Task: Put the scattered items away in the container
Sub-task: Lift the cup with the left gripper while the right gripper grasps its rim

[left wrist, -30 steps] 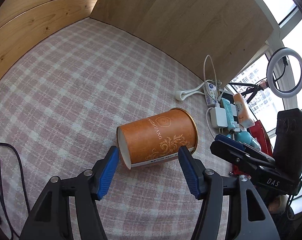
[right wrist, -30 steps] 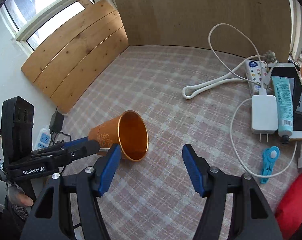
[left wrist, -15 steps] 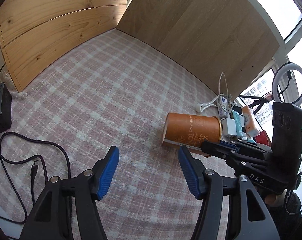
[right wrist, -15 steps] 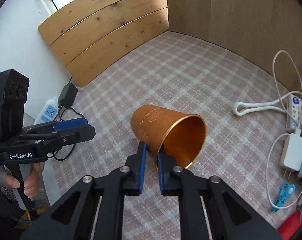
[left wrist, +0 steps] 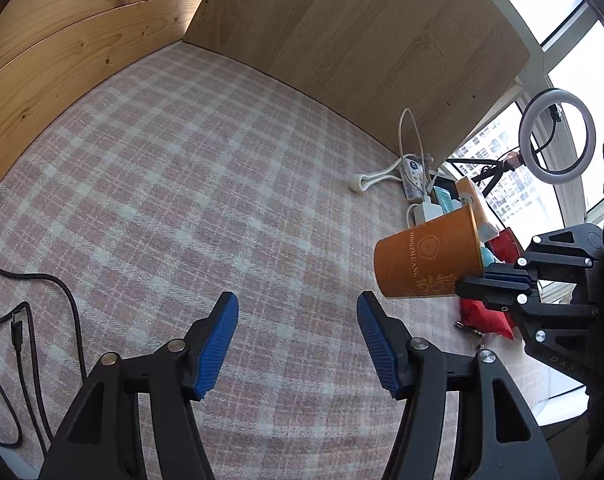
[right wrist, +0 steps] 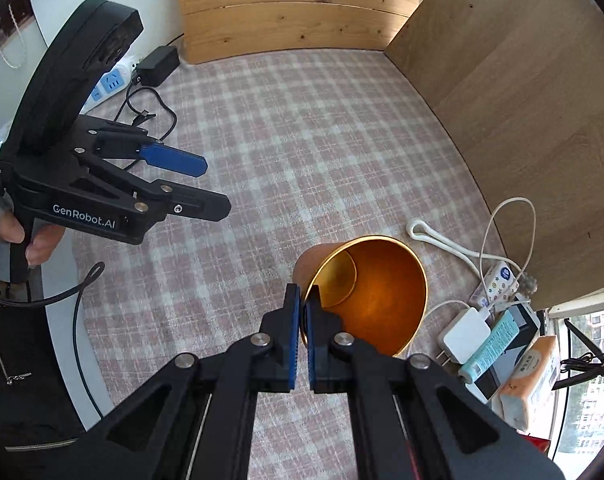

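An orange paper cup [right wrist: 366,296], empty inside, hangs tilted above the checked bench [right wrist: 302,140], lifted from lying there a second ago; the right tongs [right wrist: 303,312] pinch its rim; the left tongs [left wrist: 297,344] hover open; charger [right wrist: 464,334], tube [right wrist: 490,344] and tissues [right wrist: 530,384] lie scattered far right.

The cup [right wrist: 376,296] looks like paper, matt orange outside and shiny gold inside. Under it lies a woven checked cloth [left wrist: 205,184]; behind the cloth stand smooth wood panels [left wrist: 362,28].
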Tool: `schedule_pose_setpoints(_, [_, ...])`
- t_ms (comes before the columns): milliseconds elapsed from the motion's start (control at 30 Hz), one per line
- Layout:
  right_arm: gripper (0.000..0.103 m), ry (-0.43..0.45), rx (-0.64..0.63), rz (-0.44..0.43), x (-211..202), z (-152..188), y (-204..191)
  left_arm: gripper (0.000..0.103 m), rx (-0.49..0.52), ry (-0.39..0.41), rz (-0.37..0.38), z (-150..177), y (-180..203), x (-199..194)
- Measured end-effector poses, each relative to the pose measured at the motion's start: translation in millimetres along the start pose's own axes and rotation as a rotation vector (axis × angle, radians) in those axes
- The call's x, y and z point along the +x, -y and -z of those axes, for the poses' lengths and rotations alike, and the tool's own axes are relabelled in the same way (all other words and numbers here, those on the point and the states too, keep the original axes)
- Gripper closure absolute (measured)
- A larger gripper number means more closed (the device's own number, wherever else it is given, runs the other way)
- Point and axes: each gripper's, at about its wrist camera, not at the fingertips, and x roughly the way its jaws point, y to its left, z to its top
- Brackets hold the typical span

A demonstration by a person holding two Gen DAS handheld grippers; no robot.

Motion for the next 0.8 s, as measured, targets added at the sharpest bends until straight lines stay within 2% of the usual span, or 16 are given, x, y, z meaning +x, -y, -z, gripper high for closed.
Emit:
schedule_pose_setpoints(133, [0.096, -0.023, -0.004, -0.012, 20.3, -3.6, -10.2, 0.044, 0.042, -0.012, 0.003, 0.4, 5.3, 1.3])
schedule_pose_setpoints(200, [0.085, 0.004, 0.028, -0.030, 17.0, -5.2, -7.4, 0.044, 0.063, -0.016, 0.000, -0.1, 6.5, 0.2])
schedule_pose_setpoints(233, [0.073, 0.022, 0.055, -0.036, 14.2, -4.6, -4.3, 0.044, 0.070, -0.018, -0.001, -0.8, 6.4, -0.5])
schedule_pose_setpoints(300, [0.058, 0.058, 0.154, -0.042, 8.6, 6.1, 6.4, 0.044, 0.085, -0.022, -0.002, -2.2, 6.2, -1.5])
schedule_pose_setpoints(500, [0.057, 0.166, 0.451, -0.059, -8.0, 38.0, 38.3, 0.044, 0.193, -0.049, -0.008, -3.3, 16.8, 0.1])
schedule_pose_setpoints(600, [0.058, 0.219, 0.599, -0.067, -16.3, 54.0, 54.2, 0.044, 0.205, -0.063, 0.014, -6.6, 24.9, -0.3])
schedule_pose_setpoints(667, [0.067, 0.256, 0.693, -0.077, -20.9, 65.2, 63.8, 0.044, 0.231, -0.056, 0.032, -10.3, 34.1, -2.3])
schedule_pose_setpoints(733, [0.067, 0.301, 0.745, -0.115, -18.2, 80.1, 65.6, 0.043, 0.323, -0.051, 0.027, -10.6, 48.6, -0.9])
schedule_pose_setpoints(800, [0.067, 0.318, 0.772, -0.142, -13.3, 88.4, 62.2, 0.042, 0.447, -0.066, -0.017, -5.3, 62.0, 6.0])
